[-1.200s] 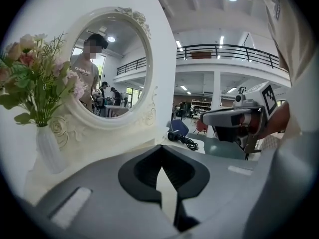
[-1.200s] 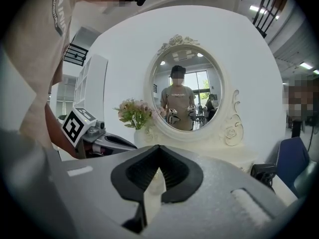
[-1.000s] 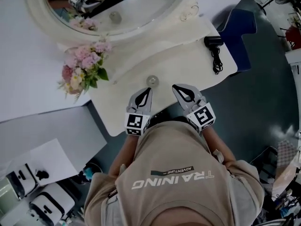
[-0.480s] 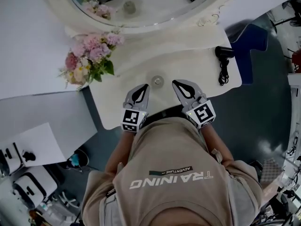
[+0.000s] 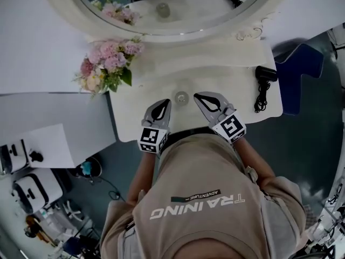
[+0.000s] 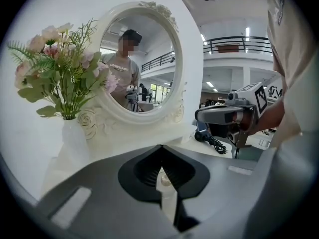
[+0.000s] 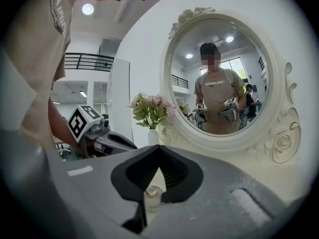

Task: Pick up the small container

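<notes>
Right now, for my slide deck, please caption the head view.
Left claw and right claw, both shut, flank the small container on the white vanity table, flowers left, hair dryer right.

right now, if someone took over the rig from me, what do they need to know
Left gripper: jaws shut, holding nothing, tip just left of the small container.
Right gripper: jaws shut, holding nothing, tip just right of it.
Small container: upright on the white vanity table, near its front edge, between the two gripper tips; neither grips it.
Done: both grippers are at the container.
Left: open one gripper, close it on the container, lift.
The flowers and hair dryer stand well off to either side.
</notes>
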`<state>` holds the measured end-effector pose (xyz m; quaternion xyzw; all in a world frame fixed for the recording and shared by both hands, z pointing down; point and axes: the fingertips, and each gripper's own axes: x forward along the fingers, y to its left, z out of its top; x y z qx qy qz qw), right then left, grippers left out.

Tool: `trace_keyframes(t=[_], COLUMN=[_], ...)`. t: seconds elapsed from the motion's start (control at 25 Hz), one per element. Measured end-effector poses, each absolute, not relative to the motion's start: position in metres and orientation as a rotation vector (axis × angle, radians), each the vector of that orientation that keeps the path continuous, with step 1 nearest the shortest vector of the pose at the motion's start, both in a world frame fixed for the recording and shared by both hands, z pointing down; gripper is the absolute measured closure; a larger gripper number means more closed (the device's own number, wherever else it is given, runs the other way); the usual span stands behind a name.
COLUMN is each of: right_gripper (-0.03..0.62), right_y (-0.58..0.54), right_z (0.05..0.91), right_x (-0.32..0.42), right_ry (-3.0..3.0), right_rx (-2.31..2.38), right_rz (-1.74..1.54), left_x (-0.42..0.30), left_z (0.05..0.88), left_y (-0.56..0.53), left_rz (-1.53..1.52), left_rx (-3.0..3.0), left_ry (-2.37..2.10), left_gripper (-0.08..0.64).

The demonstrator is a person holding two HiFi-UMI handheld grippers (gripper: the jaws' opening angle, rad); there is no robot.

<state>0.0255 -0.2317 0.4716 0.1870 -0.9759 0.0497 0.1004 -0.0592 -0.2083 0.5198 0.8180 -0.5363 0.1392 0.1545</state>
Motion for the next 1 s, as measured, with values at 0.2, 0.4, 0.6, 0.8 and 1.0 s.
trace_keyframes(t=[0.2,0.4,0.6,0.8,1.0], right_gripper=[0.589,0.589,0.589,0.589,0.589], right_y=[-0.228,-0.229,-0.222,-0.208,-0.202], right_z=[0.48,0.477,0.482,0.49,0.492], right_x=[0.027,0.035,0.045,0.048,0.049], right_ry=[-2.884,-2.87,-2.843,-2.807,-2.785], right_rx=[0.487,0.525,0.582,0.61,0.632], right_rz=[0.172,0.167,0.198,0.219,0.226], left_x=[-0.05,-0.039,-0.034,-0.032,-0.025], left_z=[0.524,0.531,0.539,0.556,0.575], left_y=[-0.202,-0.195,-0.189,-0.188,-0.194], left_rz=[0.393,0.407,0.41,0.491,0.529], left_rx=[2.305,2.327,2.345,2.353,2.4], left_ry=[-1.568,-1.492,-1.43,-1.401,-1.356], left_gripper=[0.541,0.534,0.464,0.312,0.188])
